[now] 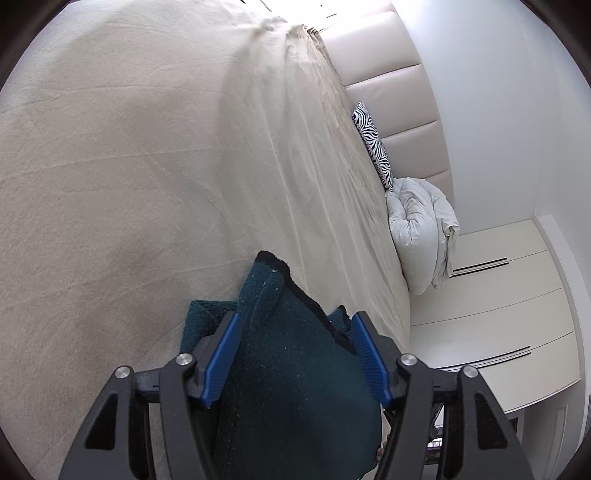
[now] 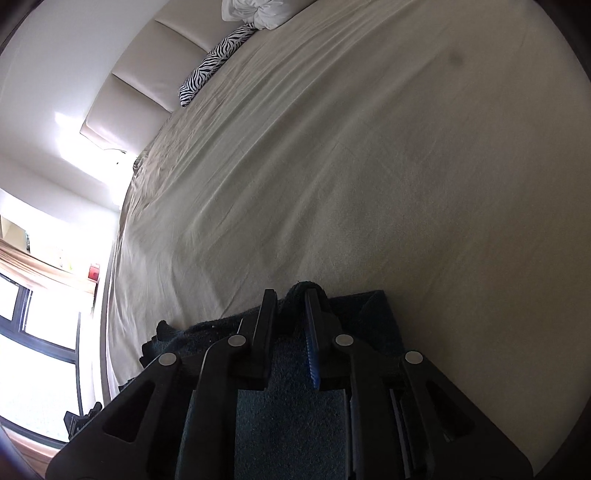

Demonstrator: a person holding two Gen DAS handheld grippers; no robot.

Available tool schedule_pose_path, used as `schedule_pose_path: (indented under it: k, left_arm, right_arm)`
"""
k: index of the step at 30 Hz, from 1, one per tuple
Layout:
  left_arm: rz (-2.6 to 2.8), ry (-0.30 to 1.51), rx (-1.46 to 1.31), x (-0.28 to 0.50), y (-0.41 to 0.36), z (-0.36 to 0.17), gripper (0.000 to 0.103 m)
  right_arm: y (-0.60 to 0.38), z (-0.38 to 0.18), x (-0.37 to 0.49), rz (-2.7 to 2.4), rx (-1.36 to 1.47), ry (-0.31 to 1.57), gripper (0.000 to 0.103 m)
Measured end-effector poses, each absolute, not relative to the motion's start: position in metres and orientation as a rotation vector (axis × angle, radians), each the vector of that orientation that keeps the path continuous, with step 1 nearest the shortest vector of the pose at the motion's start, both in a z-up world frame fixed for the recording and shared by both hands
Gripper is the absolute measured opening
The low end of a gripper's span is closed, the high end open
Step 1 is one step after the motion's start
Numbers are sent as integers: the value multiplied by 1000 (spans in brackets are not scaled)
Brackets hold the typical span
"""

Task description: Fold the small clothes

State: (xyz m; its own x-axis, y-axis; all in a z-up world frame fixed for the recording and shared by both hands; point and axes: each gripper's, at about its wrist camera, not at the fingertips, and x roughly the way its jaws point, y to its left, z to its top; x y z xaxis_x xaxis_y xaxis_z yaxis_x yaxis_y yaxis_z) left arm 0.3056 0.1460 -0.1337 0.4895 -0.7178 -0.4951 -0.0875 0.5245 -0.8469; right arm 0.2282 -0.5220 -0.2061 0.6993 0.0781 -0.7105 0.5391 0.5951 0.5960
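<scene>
A dark teal knitted garment (image 1: 295, 354) with a black edge bulges up between the blue pads of my left gripper (image 1: 293, 323), whose jaws stand wide apart around the bunched cloth, above the beige bed sheet (image 1: 129, 166). In the right wrist view the same teal garment (image 2: 291, 413) lies under my right gripper (image 2: 291, 299), whose jaws are close together and pinch a fold of its edge. Much of the garment is hidden below both grippers.
A zebra-print pillow (image 1: 373, 147) and a rumpled white duvet (image 1: 421, 229) lie against the padded headboard (image 1: 388, 74); they also show in the right wrist view, pillow (image 2: 214, 55) and duvet (image 2: 258, 11). White drawers (image 1: 498, 314) stand beside the bed. A window (image 2: 37, 332) is at the left.
</scene>
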Motion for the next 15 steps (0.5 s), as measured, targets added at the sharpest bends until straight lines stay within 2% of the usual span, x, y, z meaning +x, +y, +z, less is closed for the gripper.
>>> schedule_pose_path:
  k: [1, 2, 3, 15]
  left_arm:
    - [-471, 1001, -955, 301, 147, -131, 64]
    - [-473, 996, -941, 296, 147, -128, 64]
    - [-472, 988, -923, 289, 148, -124, 64]
    - [-497, 918, -661, 192, 118, -101, 64]
  right_arm:
    - [-521, -202, 227, -308, 902, 762, 30]
    - [-520, -195, 216, -308, 903, 747, 44]
    - [-520, -191, 212, -309, 906, 731, 49]
    - [-470, -159, 132, -294, 672, 784, 51]
